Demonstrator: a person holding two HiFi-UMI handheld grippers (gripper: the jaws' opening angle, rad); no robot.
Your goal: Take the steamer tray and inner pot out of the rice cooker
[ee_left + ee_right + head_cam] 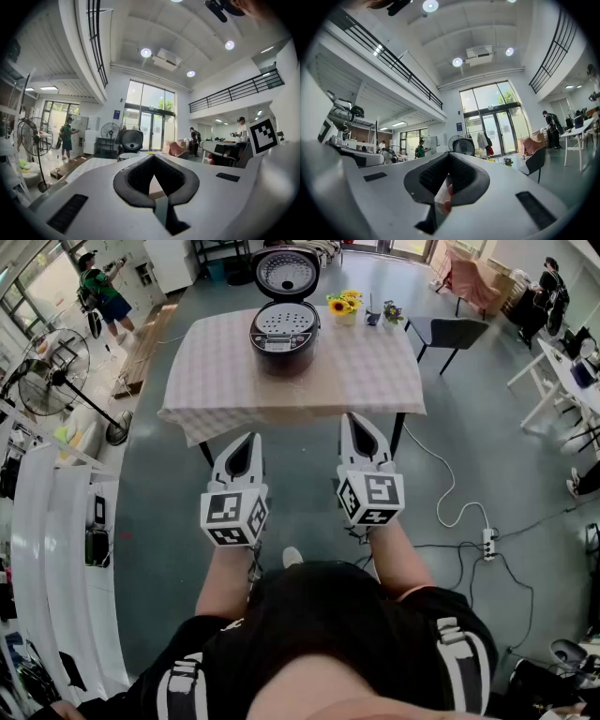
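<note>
Rice cooker [284, 334] stands well ahead of both pairs of my jaws, out of their reach, near the middle of a table [375, 381] spread with a pale checked cloth. My left gripper [246, 448] is closed tip to tip with nothing between its jaws. In the left gripper view [153, 159] only the dark padded hollow behind the tips stays open. My right gripper [354, 430] is closed and empty in the same way, as the right gripper view [449, 157] shows. The two grippers lie side by side, short of the table's near edge.

Beyond the tips, the cooker is dark and round, with a small pale panel on the side facing me. Its lid [288, 273] is swung up and stands open on the far side, showing a grey inner plate dotted with holes. The steamer tray [284, 321] lies flat in the cooker's mouth as a light grey disc with rows of perforations. The inner pot is hidden under the tray.

Further out, to the right of the cooker, a pot of sunflowers [345, 306] stands at the table's far edge. A smaller plant [392, 312] sits just beyond the sunflowers. A dark chair [452, 334] stands off the table's right corner. Far to the left of my left jaws is a standing fan [52, 367].
</note>
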